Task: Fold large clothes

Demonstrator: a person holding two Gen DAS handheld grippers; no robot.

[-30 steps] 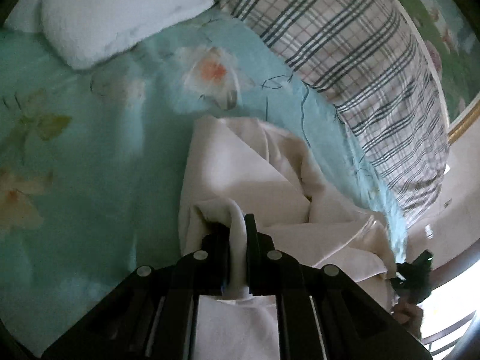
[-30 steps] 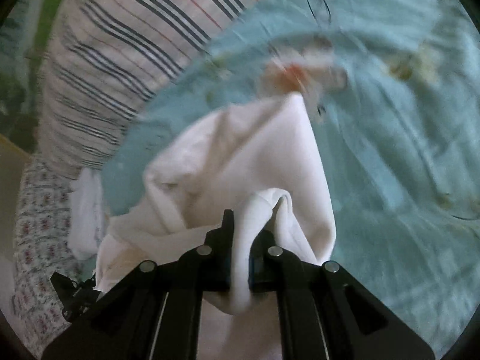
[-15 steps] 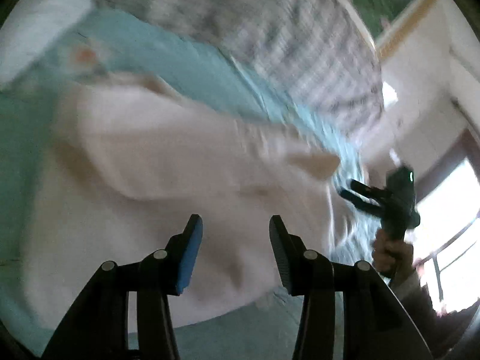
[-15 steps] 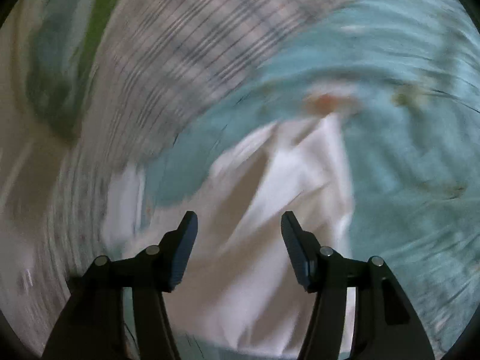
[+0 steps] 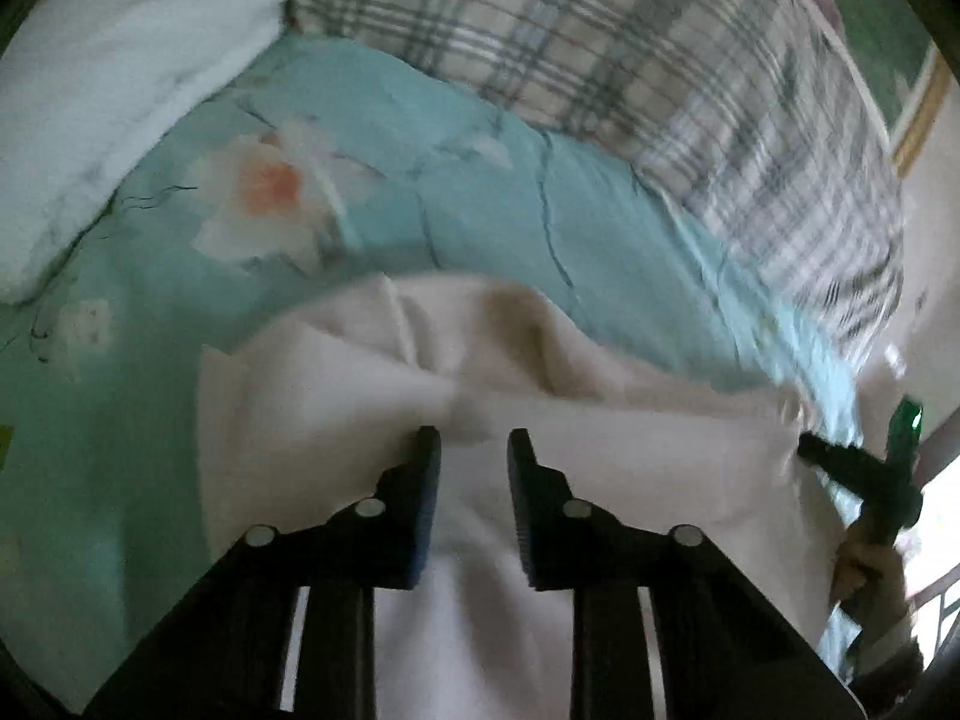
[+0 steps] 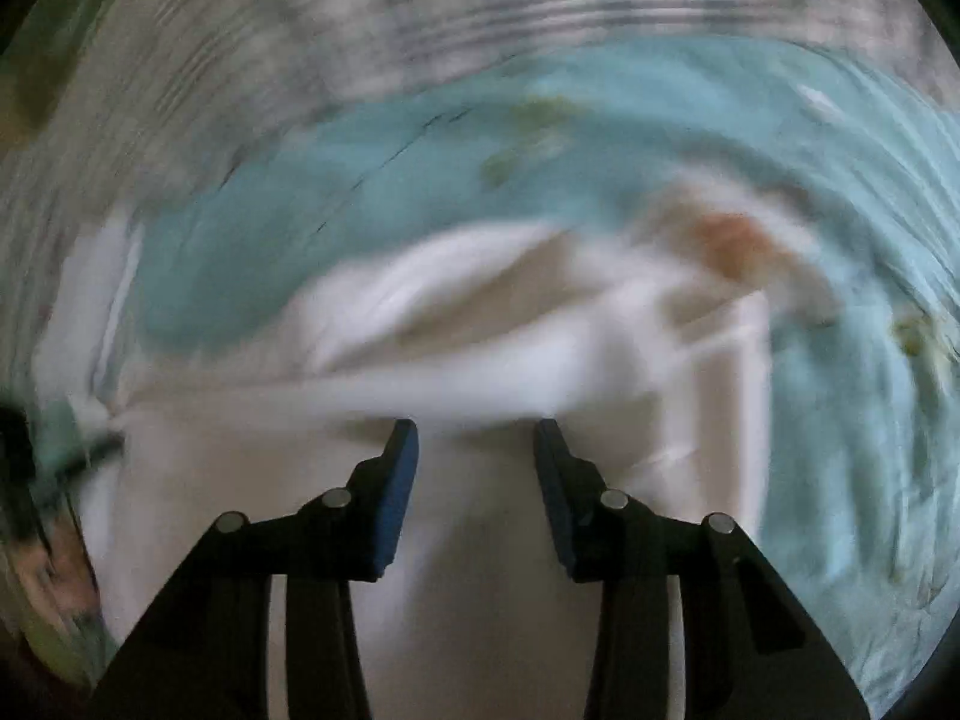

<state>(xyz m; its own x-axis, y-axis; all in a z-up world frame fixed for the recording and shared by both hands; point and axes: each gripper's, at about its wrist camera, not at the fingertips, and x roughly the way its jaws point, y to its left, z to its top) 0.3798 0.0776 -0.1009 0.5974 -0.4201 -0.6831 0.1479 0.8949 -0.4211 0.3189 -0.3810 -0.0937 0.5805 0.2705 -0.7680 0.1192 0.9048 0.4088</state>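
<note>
Both sets of jaws stand parted with nothing between them. They have just been closing in from a wider spread, the left pair now to a narrow gap, the right pair somewhat wider. The left gripper (image 5: 473,441) hangs over the cream garment (image 5: 630,450), its black fingers (image 5: 423,480) tipped with blue pads, clear of the cloth below. The right gripper (image 6: 475,432) hovers the same way above the same garment (image 6: 480,360), though that view is smeared by motion and I cannot tell how close its tips come to the fabric.

Both tools tilt downward at the bed. In the left view the right gripper (image 5: 864,480) shows at the far edge of the garment, a dark frame gripped by the person's hand (image 5: 870,564).

The garment is soft, pale cream cloth, spread wide across the bed with a rumpled ridge of folds along its far side and a flatter expanse nearer the jaws. It lies on a light blue bedsheet (image 5: 450,180) printed with pale flowers with orange centres. Beyond it a plaid blanket (image 5: 660,72) in grey and white lines bunches along the bed's far side, and a fluffy white pillow (image 5: 120,90) sits at the corner
</note>
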